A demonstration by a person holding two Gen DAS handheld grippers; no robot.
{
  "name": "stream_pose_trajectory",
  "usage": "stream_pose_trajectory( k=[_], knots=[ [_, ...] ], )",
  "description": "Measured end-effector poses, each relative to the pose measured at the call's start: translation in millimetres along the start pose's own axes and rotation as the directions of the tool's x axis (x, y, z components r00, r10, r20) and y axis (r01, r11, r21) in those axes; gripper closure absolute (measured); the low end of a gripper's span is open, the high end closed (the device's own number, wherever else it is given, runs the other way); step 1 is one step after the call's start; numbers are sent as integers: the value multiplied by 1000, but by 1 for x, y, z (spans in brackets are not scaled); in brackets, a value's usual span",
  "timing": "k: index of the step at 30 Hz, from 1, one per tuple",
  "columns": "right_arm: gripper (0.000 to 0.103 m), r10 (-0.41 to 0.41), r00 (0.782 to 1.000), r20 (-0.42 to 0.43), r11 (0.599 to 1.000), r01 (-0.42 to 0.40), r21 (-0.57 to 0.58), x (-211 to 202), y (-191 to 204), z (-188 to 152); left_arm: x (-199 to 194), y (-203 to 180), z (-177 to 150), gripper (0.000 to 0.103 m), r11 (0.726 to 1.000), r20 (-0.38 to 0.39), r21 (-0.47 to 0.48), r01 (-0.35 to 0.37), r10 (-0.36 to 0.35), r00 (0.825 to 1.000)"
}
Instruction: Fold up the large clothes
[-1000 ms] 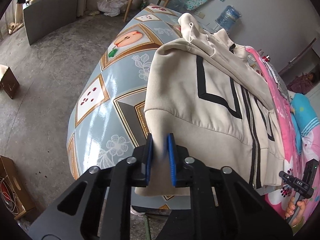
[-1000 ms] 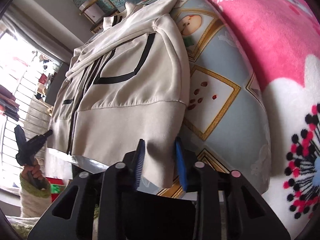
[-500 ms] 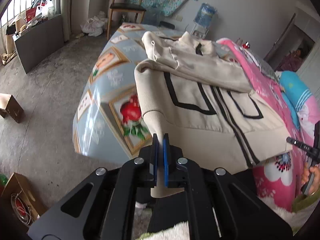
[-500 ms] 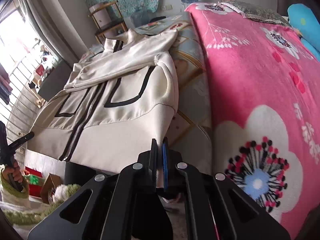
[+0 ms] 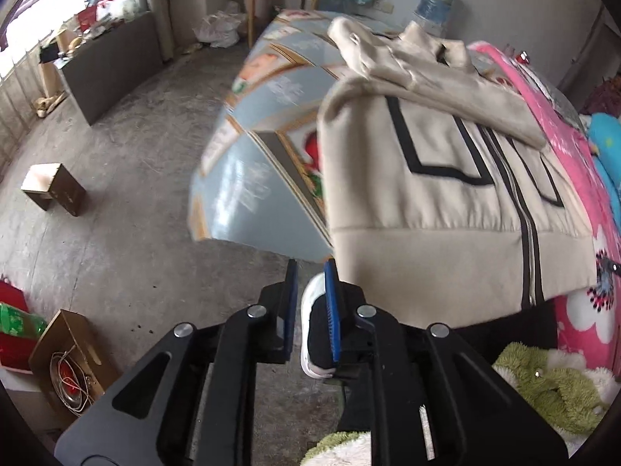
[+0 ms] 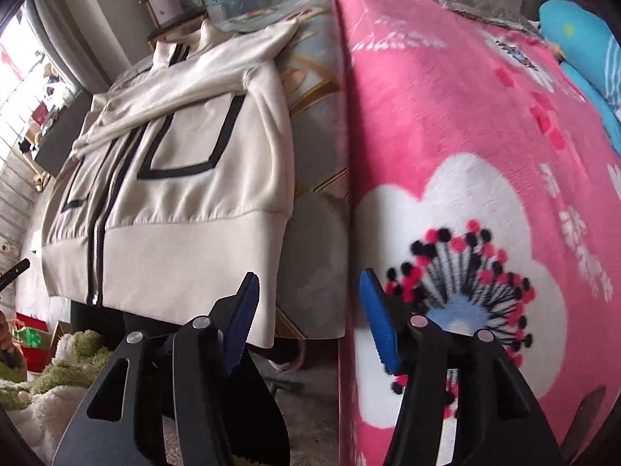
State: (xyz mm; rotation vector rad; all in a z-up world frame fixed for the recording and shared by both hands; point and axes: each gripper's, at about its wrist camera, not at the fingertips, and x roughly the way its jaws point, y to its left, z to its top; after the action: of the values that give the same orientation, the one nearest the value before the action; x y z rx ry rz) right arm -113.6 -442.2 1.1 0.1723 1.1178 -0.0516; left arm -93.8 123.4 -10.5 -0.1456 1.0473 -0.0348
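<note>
Cream jacket [image 5: 446, 209] flat on patterned table [image 5: 248, 171], hem overhanging edge; left gripper [image 5: 310, 272] just opened slightly, empty, hem at 1 o'clock; right gripper [image 6: 308, 279] just opened wide, empty, hem at 10 o'clock.

The far sleeve of the jacket [image 5: 434, 66] is blurred in the upper middle of the left view. A shoe [image 5: 312, 330] is partly hidden behind the left claw [image 5: 310, 303]. At the left edge of the right view, a hand [image 6: 6, 334] is cut off.
</note>
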Motion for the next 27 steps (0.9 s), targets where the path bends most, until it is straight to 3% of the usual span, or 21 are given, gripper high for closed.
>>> stream_pose_trajectory(
  k=[4, 6, 9, 12, 18, 20, 24, 27],
  knots=[
    [42, 48, 998, 49, 998, -51, 47, -10, -2, 22, -16, 6, 30, 70, 1000, 69, -17, 3, -2, 998],
    [39, 77, 994, 81, 996, -81, 40, -12, 4, 39, -21, -1, 56, 55, 1000, 115, 13, 19, -20, 993],
    [31, 163, 975, 149, 986, -164, -4, -12, 26, 91, -14, -21, 106, 40, 997, 130, 69, 37, -45, 990],
    [24, 264, 945, 191, 964, -259, -52, -6, 52, 144, 1, -43, 159, 31, 989, 127, 101, 109, -121, 984],
    [24, 373, 912, 169, 926, -355, -128, 34, 108, 261, 61, -101, 279, 29, 973, 83, 120, 199, -210, 974],
    [24, 350, 925, 151, 933, -329, -147, 53, 127, 300, 86, -120, 314, 27, 969, 60, 114, 221, -228, 972],
    [24, 274, 957, 99, 951, -254, -178, 108, 167, 379, 151, -162, 382, 27, 981, 22, 96, 168, -171, 985],
    [24, 222, 974, 38, 963, -213, -165, 162, 188, 432, 200, -190, 416, 27, 986, -15, 81, 146, -146, 989]
  ],
)
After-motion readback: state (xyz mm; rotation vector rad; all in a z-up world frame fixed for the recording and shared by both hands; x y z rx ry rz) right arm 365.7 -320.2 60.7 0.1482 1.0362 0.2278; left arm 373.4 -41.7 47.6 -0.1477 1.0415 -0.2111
